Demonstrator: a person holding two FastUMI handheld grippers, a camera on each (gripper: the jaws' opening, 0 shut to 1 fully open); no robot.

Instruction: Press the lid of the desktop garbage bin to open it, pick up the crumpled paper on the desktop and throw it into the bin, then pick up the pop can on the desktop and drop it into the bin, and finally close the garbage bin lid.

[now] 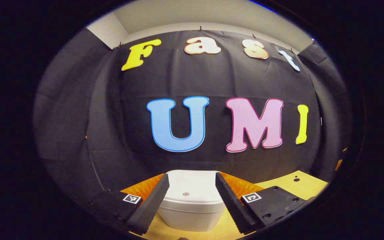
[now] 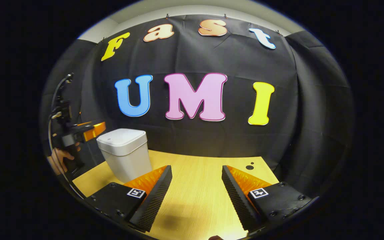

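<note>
1. The left gripper (image 1: 189,200) has its jaws spread apart, and the white garbage bin (image 1: 192,203) sits framed in the gap, its lid down, touching neither finger.
2. The right gripper (image 2: 197,196) is also spread wide, with bare wooden desktop (image 2: 195,173) between its jaws.
3. In the right gripper view, the bin (image 2: 123,151) stands beyond its left finger, near a hand (image 2: 60,158).
</note>
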